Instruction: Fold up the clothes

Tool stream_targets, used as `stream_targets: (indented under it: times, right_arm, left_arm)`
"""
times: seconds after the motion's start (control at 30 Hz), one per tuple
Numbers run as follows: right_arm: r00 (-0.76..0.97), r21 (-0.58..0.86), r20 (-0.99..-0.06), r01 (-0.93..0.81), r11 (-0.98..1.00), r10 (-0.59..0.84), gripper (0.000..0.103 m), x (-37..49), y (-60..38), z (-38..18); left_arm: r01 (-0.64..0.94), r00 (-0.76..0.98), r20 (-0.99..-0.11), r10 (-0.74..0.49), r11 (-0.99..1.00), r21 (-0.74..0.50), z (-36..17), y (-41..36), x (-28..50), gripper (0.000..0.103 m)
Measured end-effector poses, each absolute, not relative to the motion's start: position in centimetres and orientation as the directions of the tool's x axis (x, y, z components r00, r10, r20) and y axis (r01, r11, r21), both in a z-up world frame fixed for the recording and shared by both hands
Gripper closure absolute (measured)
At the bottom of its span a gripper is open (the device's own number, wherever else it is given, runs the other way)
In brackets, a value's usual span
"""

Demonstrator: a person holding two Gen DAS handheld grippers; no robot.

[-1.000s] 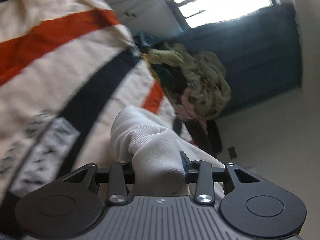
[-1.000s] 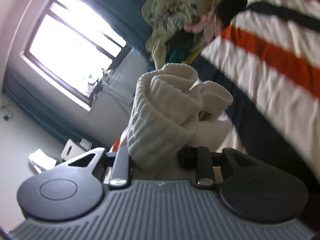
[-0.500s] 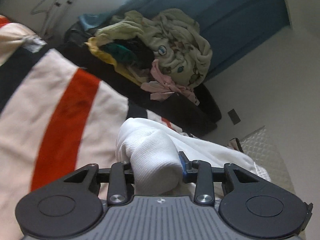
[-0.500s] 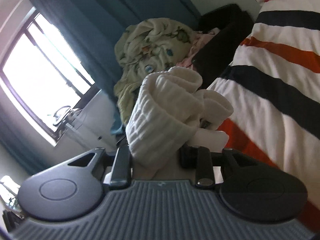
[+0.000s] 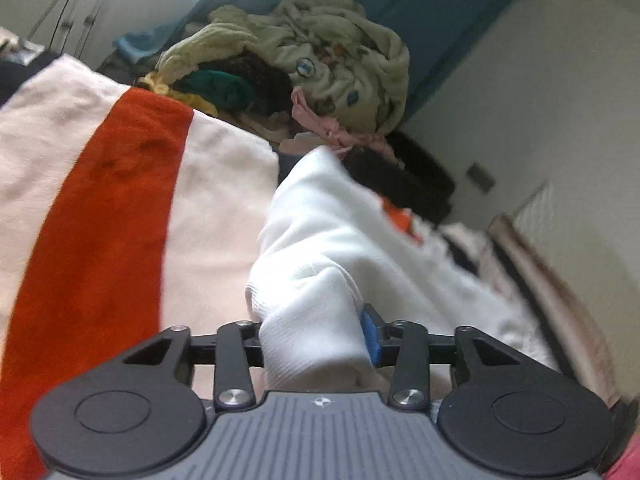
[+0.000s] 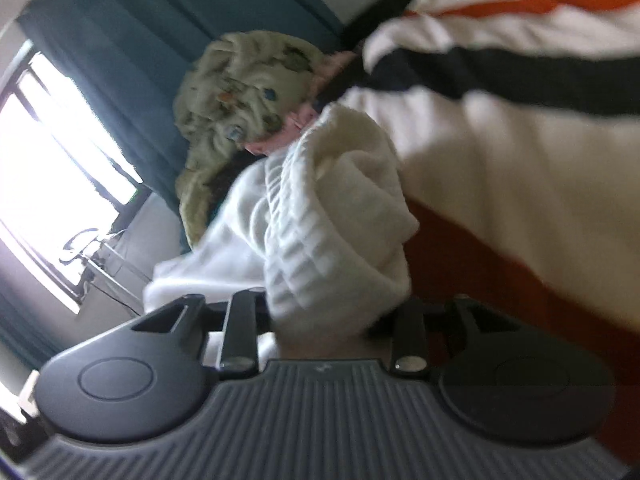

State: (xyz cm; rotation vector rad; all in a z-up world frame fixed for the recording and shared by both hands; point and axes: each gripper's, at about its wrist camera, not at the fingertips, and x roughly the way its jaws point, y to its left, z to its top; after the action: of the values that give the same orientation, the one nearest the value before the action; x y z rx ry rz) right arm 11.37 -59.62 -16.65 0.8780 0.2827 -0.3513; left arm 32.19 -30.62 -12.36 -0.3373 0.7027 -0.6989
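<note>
Tongs — left tongs point(image 5: 316, 332) and right tongs point(image 6: 332, 312) — each clenched on white garment point(image 5: 336, 240); striped blanket point(image 5: 120, 184) beneath.

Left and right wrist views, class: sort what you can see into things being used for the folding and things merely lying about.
In use:
- white garment, bunched
- left gripper, shut on it
- right gripper, shut on it
- striped blanket, beneath

Lying about:
- heap of clothes
- blue curtain
- window
</note>
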Motion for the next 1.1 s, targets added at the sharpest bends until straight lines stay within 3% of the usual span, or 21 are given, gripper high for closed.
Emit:
stream_targets:
  times: [0.07,0.17,0.33,0.6,0.9,0.97,1.0,1.1]
  right_arm:
    - [0.904,0.702,-0.398,0.410,0.582,-0.157,0.062,11.1,-59.8,-16.7]
    - [0.886,0.701,-0.447,0.430,0.570,-0.119,0.061,10.3,-60.2,-15.6]
    - [0.840,0.612,-0.521,0.492,0.619,-0.153,0.061,7.6,-58.9,-11.2]
    - [0.860,0.466,-0.471,0.433,0.772,-0.197,0.062,2.4,-53.2,0.3]
    - [0.924,0.392,-0.342,0.307,0.867,-0.172,0.060,-5.4,-46.5,9.3]
    - [0.934,0.376,-0.316,0.284,0.882,-0.166,0.034,-7.2,-45.0,10.6]
    - [0.939,0.368,-0.303,0.273,0.889,-0.163,0.015,-8.1,-44.3,11.3]
    - [0.948,0.344,-0.274,0.253,0.904,-0.161,0.013,-10.5,-42.2,12.7]
  left_arm:
    - [0.487,0.558,-0.487,-0.672,0.740,-0.464,-12.8,-30.6,31.4,0.039]
    - [0.499,0.514,-0.521,-0.682,0.731,-0.465,-11.7,-29.9,30.7,0.031]
    - [0.517,0.519,-0.575,-0.633,0.768,-0.378,-7.0,-28.6,28.2,0.027]
    - [0.570,0.611,-0.507,-0.608,0.782,-0.252,4.3,-26.5,20.0,0.022]
    - [0.622,0.680,-0.375,-0.630,0.766,-0.160,14.9,-23.0,8.6,0.002]
    - [0.629,0.694,-0.341,-0.634,0.764,-0.142,16.3,-22.1,6.1,0.000]
    - [0.631,0.701,-0.325,-0.635,0.764,-0.131,16.9,-21.6,4.8,0.000]
    - [0.621,0.723,-0.301,-0.621,0.776,-0.109,17.8,-20.4,1.7,0.000]
